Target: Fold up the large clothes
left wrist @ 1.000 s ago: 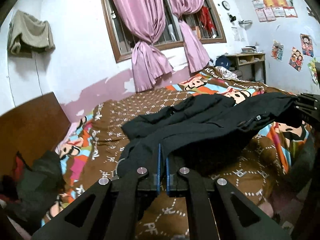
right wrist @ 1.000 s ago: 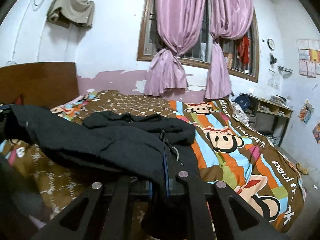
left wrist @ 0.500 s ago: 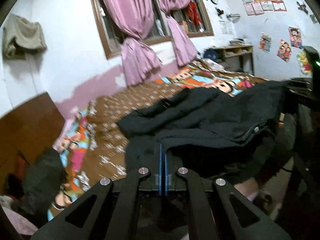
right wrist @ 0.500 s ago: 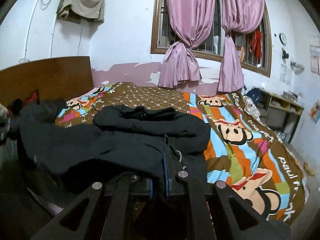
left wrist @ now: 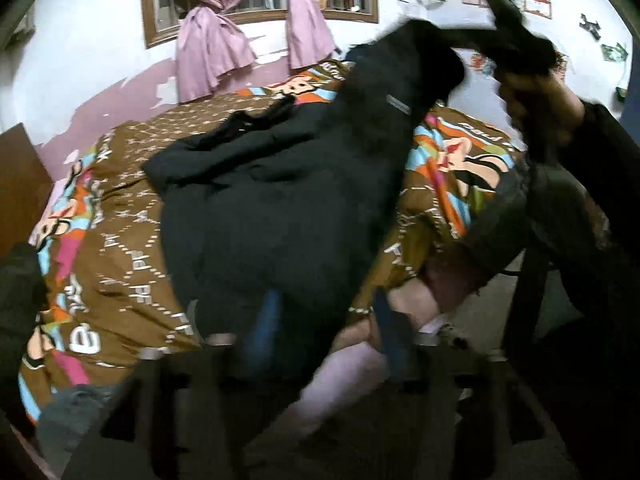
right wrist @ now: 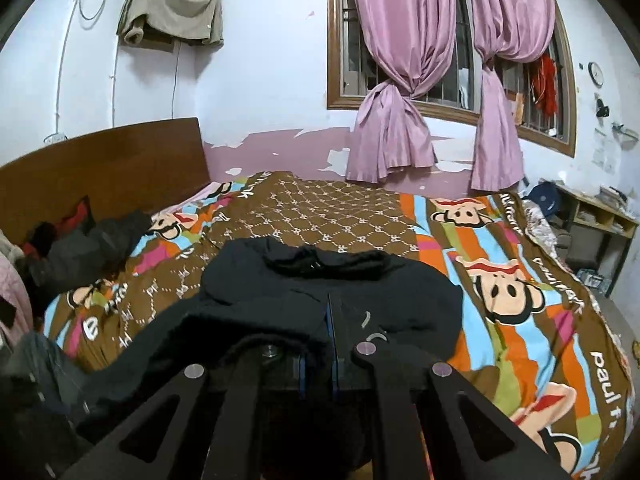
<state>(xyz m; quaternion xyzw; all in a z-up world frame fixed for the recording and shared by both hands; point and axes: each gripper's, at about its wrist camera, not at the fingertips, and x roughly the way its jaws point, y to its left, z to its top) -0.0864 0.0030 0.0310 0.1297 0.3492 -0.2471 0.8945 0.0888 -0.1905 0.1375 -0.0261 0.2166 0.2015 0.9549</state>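
The big black jacket [right wrist: 332, 300] lies in a heap on the bed [right wrist: 520, 288], on a bright monkey blanket. One side of it is lifted up high. The right tongs [right wrist: 330, 344] are pressed together, pinching that lifted black cloth. The left tongs [left wrist: 324, 320] are opening, blurry, with the jacket's near edge between them. Pink curtains [right wrist: 400, 80] hang behind.

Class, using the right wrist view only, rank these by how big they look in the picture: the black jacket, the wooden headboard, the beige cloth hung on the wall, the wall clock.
1. black jacket, though it lies nearest the camera
2. wooden headboard
3. beige cloth
4. wall clock, tiny and far off
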